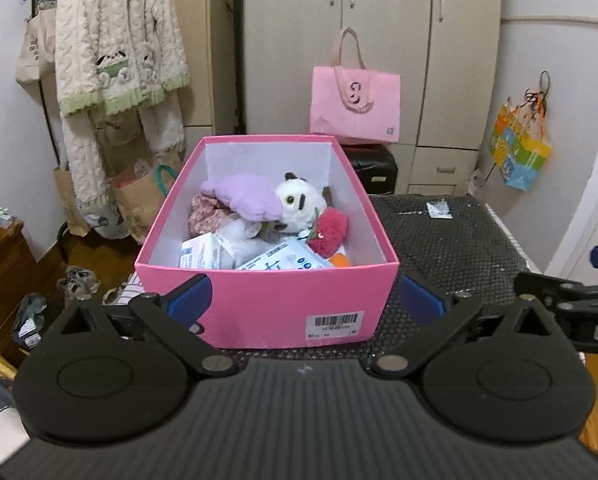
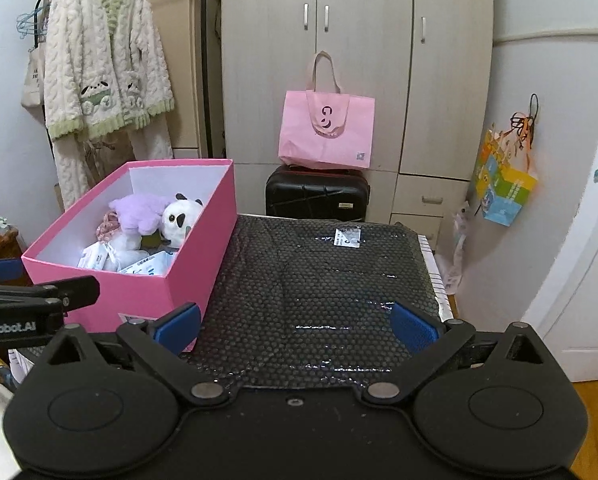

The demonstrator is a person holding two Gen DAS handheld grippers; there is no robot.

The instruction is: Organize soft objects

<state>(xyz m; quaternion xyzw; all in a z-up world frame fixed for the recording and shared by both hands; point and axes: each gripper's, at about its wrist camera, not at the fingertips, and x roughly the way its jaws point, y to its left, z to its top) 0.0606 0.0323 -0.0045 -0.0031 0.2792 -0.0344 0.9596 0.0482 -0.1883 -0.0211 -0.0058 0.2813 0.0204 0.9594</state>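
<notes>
Tall beige wardrobe (image 2: 359,60) across the upper middle of the right wrist view. Fluffy cream robe (image 2: 103,68) hanging at upper left. Black bubble-wrap mat (image 2: 319,292) spread over the middle of that frame, bare but for a small label (image 2: 348,237) near its far edge. Open pink box (image 1: 267,308) in the centre of the left wrist view, standing on the mat's left part; barcode sticker (image 1: 335,323) on its near wall. Pink tote bag (image 2: 327,132) above a black suitcase (image 2: 317,196), centre background. Inside the box: purple plush (image 1: 243,196), white panda toy (image 1: 299,204), red fuzzy piece (image 1: 331,230), tissue packs (image 1: 203,254). Left gripper (image 1: 305,300) spread wide, blue pads either side of the box's near wall, grasping nothing. Right gripper (image 2: 295,322) likewise released, above bare mat.
</notes>
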